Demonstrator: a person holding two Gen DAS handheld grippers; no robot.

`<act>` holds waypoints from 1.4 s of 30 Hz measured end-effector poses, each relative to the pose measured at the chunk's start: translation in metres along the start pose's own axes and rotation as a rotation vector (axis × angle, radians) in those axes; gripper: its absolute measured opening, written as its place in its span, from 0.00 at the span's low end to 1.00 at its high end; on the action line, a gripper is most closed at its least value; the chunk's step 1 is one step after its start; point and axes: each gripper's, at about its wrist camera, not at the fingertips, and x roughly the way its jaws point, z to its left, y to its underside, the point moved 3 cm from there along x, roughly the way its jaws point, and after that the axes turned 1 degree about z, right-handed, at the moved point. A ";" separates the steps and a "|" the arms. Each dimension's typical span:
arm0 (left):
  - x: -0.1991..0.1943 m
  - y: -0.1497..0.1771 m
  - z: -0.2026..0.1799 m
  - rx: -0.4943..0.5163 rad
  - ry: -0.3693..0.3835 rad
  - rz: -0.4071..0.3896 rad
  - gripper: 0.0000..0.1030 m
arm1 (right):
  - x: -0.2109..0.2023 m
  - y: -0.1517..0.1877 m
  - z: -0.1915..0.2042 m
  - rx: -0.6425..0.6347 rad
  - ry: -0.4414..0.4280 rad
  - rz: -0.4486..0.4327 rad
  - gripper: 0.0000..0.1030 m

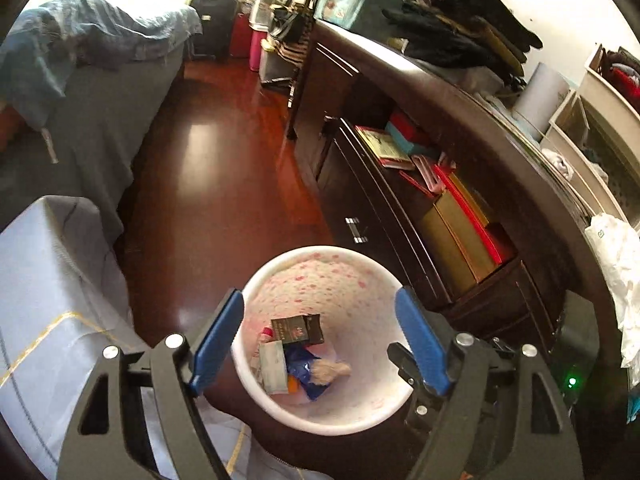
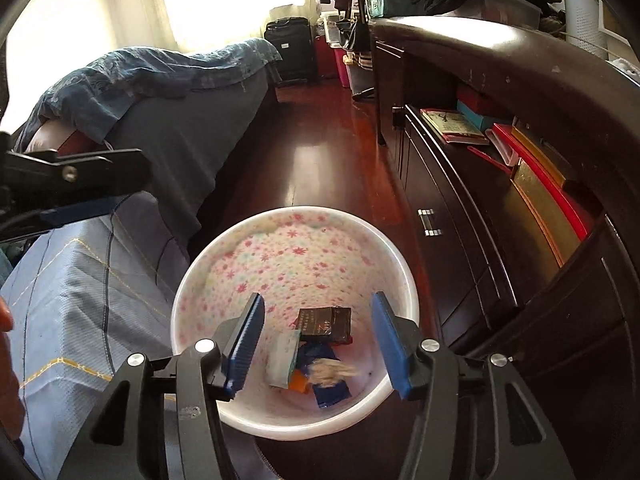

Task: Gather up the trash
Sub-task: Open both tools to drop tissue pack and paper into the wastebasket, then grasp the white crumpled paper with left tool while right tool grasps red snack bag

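Both grippers — left gripper (image 1: 320,334) and right gripper (image 2: 318,338) — are hovering open and empty over the floral bin (image 2: 208,280), trash (image 2: 324,372) lying at its bottom below the blue pads.

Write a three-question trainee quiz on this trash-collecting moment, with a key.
1. True or false: the dark carton lies inside the flowered bin.
2. Which is between the blue pads of the right claw? A nothing B a bottle C a sock
3. Fill in: the drawer beside the bin stands ____.

Key: 1 true; 2 A; 3 open. The left claw is open too.
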 end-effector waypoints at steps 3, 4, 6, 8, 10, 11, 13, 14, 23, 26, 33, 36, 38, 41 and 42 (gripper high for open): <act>-0.026 0.004 0.005 -0.008 -0.056 -0.036 0.81 | -0.009 0.001 0.007 -0.011 0.019 0.006 0.59; -0.033 0.006 0.006 -0.008 -0.076 -0.046 0.83 | -0.015 0.002 0.011 -0.013 0.023 0.007 0.63; -0.051 0.011 0.011 -0.012 -0.126 -0.064 0.86 | -0.025 0.004 0.019 -0.017 0.013 0.009 0.70; -0.071 0.017 0.020 -0.034 -0.173 -0.076 0.87 | -0.036 0.006 0.027 -0.022 -0.007 0.009 0.73; -0.088 0.024 0.028 -0.055 -0.203 -0.084 0.89 | -0.050 0.009 0.042 -0.042 -0.040 0.005 0.79; -0.098 0.029 0.034 -0.068 -0.226 -0.089 0.89 | -0.055 0.010 0.048 -0.050 -0.050 0.002 0.80; -0.116 0.037 0.044 -0.081 -0.272 -0.099 0.90 | -0.068 0.014 0.066 -0.089 -0.084 -0.005 0.85; -0.124 0.041 0.049 -0.088 -0.298 -0.103 0.91 | -0.073 0.016 0.072 -0.102 -0.095 -0.007 0.86; -0.213 0.107 0.118 -0.234 -0.543 -0.122 0.96 | -0.105 0.042 0.154 -0.275 -0.257 0.014 0.88; -0.237 0.137 0.151 -0.302 -0.660 -0.077 0.96 | -0.111 0.052 0.175 -0.315 -0.298 0.029 0.88; -0.247 0.187 0.205 -0.450 -0.741 0.043 0.96 | -0.125 0.074 0.220 -0.391 -0.370 0.055 0.88; -0.237 0.200 0.221 -0.485 -0.735 0.099 0.96 | -0.127 0.083 0.237 -0.432 -0.375 0.065 0.88; -0.232 0.205 0.229 -0.502 -0.724 0.108 0.96 | -0.129 0.089 0.247 -0.459 -0.377 0.073 0.88; -0.230 0.209 0.237 -0.534 -0.678 0.070 0.95 | -0.131 0.095 0.254 -0.480 -0.381 0.084 0.88; -0.230 0.210 0.240 -0.541 -0.670 0.057 0.90 | -0.132 0.098 0.257 -0.487 -0.381 0.087 0.88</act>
